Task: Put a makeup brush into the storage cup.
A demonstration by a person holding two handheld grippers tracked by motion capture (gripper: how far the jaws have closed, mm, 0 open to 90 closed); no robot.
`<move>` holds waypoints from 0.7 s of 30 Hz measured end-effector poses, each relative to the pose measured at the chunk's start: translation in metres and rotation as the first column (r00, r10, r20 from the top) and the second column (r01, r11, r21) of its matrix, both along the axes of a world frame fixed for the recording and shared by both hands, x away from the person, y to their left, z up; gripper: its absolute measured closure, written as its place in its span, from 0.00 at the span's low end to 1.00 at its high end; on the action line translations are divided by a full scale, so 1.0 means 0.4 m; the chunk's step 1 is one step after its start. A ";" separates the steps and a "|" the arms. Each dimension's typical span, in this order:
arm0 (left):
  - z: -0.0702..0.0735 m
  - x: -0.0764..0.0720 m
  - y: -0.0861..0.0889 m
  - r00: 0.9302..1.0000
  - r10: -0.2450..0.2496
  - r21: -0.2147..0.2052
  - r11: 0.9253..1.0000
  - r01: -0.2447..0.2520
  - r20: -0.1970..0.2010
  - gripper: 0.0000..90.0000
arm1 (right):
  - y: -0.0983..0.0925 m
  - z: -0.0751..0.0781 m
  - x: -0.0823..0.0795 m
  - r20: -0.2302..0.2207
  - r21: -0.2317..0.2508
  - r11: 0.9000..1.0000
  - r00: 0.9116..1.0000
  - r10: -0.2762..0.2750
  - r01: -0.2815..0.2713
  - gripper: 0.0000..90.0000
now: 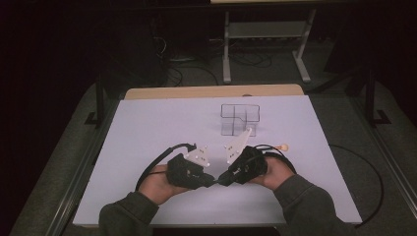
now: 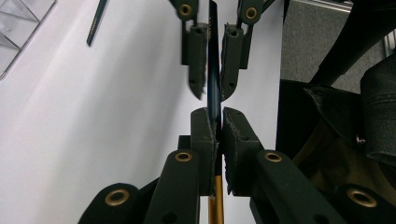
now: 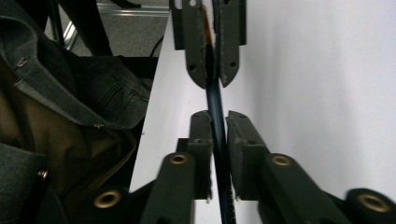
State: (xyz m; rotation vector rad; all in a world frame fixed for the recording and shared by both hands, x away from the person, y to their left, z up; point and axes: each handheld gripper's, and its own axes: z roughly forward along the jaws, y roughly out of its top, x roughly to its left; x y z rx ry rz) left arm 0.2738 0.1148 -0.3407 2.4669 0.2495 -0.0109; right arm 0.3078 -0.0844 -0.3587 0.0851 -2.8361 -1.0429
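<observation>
Over the white tabletop (image 1: 147,128), both the left hand-held gripper (image 2: 213,122) and right hand-held gripper (image 3: 215,122) pinch one slim pen (image 2: 214,79), seemingly mid-handover, release pending.

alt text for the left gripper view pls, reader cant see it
Close view along the left gripper, its black jaws shut on a thin dark blue pen with a gold end. The right gripper faces it from the top of the picture, jaws closed on the same pen, above a white table. A second dark pen and a clear box lie at upper left.
</observation>
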 end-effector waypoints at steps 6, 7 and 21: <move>-0.006 0.000 -0.002 1.000 -0.013 0.004 1.000 0.013 -0.004 0.93 | 0.003 -0.005 -0.002 0.005 -0.005 1.000 1.000 0.028 -0.028 0.93; -0.008 0.001 -0.001 1.000 -0.013 -0.002 1.000 0.013 -0.010 0.93 | 0.002 -0.005 -0.003 0.004 -0.009 1.000 1.000 0.027 -0.027 0.93; -0.026 -0.001 0.061 0.999 0.004 -0.033 0.999 -0.005 -0.034 0.74 | -0.022 0.001 -0.009 0.019 0.003 1.000 1.000 0.001 -0.001 0.93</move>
